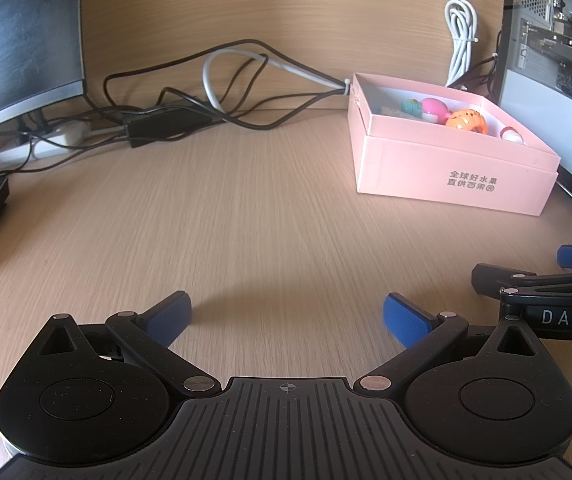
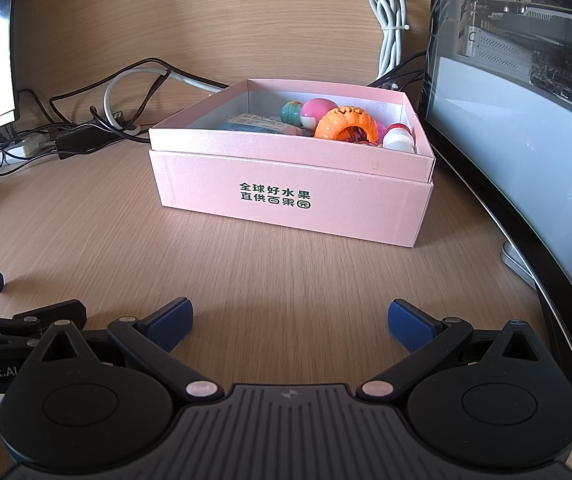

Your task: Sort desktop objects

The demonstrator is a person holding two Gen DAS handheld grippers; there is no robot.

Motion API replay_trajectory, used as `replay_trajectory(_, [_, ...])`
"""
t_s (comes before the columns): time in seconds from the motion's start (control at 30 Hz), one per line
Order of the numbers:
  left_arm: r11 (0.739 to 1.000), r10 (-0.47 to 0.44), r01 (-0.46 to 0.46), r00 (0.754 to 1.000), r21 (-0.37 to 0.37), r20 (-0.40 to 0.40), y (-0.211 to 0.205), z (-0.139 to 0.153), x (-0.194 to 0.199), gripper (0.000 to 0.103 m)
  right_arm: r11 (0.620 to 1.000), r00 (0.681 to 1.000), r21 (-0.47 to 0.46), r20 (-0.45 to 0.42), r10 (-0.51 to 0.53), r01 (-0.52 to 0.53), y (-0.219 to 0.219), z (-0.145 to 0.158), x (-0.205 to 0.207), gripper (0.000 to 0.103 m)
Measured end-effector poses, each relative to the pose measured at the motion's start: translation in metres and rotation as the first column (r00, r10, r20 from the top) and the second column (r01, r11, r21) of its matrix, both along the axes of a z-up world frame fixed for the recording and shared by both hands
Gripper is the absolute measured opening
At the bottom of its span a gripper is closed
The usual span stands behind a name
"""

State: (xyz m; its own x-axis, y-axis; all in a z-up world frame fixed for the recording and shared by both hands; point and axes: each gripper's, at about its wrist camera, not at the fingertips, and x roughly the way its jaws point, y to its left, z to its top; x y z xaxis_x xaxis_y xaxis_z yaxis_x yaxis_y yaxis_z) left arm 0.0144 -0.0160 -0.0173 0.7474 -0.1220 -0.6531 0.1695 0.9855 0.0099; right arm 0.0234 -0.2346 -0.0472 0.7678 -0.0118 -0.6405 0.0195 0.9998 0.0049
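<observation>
- Left gripper: jaws spread wide, blue pads apart, nothing between them; it hovers low over bare wooden desk.
- Right gripper: jaws equally wide, empty, touching nothing. The two grippers sit side by side; each shows at the edge of the other's view.
- Pink box: open-topped, rectangular, dark green printed characters on its near wall. It stands straight ahead of the right gripper, well apart from the pads; ahead and to the right of the left gripper.
- Box contents, all piled toward its right half: orange ribbed ring toy, pink-and-white ball, teal ball, red-and-white ball against the right wall, and a flat pale packet toward the left. Other small items beneath are too hidden to tell.
- Beyond the box: tangle of black and grey cables by the back wall, coiled white cord hanging there.
- Right of the box: computer case with glass side panel, just beside the box.
- Far left of left gripper: monitor.
</observation>
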Motion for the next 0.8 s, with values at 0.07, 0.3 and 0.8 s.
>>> replay_trajectory(0.07, [1.000, -0.004, 0.004, 1.000, 0.002, -0.003, 0.000, 0.000, -0.001, 0.103, 1.000, 1.000, 0.000, 0.000, 0.000, 0.000, 0.000, 0.000, 0.000, 0.103])
replay_trajectory(0.3, [1.000, -0.016, 0.016, 1.000, 0.004, -0.027, 0.001, 0.002, -0.017, 0.103, 1.000, 1.000, 0.000, 0.000, 0.001, -0.001, -0.001, 0.000, 0.000, 0.103])
replay_trajectory(0.8, [1.000, -0.016, 0.016, 1.000, 0.001, -0.016, -0.003, 0.002, -0.026, 0.103, 1.000, 1.000, 0.000, 0.000, 0.001, -0.001, -0.001, 0.000, 0.000, 0.103])
